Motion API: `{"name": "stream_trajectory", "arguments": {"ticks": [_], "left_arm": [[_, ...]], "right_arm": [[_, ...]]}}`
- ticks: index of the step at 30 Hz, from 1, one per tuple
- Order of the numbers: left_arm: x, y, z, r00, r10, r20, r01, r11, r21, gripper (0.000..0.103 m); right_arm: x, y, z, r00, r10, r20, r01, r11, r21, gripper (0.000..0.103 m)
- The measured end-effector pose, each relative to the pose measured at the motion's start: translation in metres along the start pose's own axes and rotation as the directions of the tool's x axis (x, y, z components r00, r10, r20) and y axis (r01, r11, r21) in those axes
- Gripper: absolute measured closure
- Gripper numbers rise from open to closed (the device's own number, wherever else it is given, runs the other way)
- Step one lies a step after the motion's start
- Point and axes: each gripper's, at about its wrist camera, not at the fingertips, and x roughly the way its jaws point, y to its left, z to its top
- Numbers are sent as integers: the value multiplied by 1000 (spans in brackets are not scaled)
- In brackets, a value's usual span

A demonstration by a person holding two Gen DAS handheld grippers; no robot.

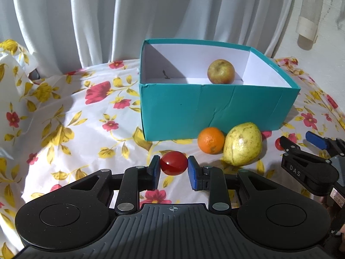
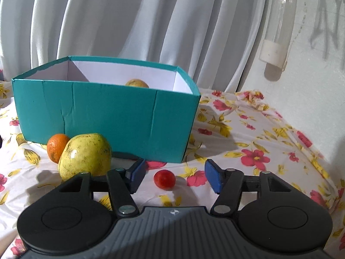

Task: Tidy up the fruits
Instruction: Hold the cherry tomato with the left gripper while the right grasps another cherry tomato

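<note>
On the floral-clothed counter (image 1: pixel 90 112) your left tool (image 1: pixel 173 170) pinches a red tomato (image 1: pixel 173 165) that could squirt free, while your right tool (image 2: pixel 172 178), spread, straddles another tomato (image 2: pixel 164 178) that may roll off before the teal box (image 2: pixel 107 116).

The box (image 1: pixel 215 110) is teal outside and white within. The cloth (image 1: pixel 86 118) on the surface is white, printed with red flowers and yellow leaves. The apple (image 1: pixel 220 71) is yellow-green with a reddish blush; the orange (image 1: pixel 210 139) is orange; the mango (image 1: pixel 242 144) is yellow with dark specks; both tomatoes (image 1: pixel 173 163) (image 2: pixel 164 178) are red. The curtain (image 2: pixel 140 21) is white.
</note>
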Motion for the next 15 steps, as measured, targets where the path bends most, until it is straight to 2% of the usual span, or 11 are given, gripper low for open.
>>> {"name": "stream_trajectory", "arguments": {"ticks": [8, 15], "left_arm": [[-1, 2, 2, 999, 36, -6, -36, 999, -13, 72], [1, -1, 6, 999, 47, -11, -47, 999, -22, 72]], "right_arm": [[30, -2, -5, 996, 53, -71, -51, 998, 36, 53], [41, -7, -6, 991, 96, -98, -90, 994, 63, 68]]}}
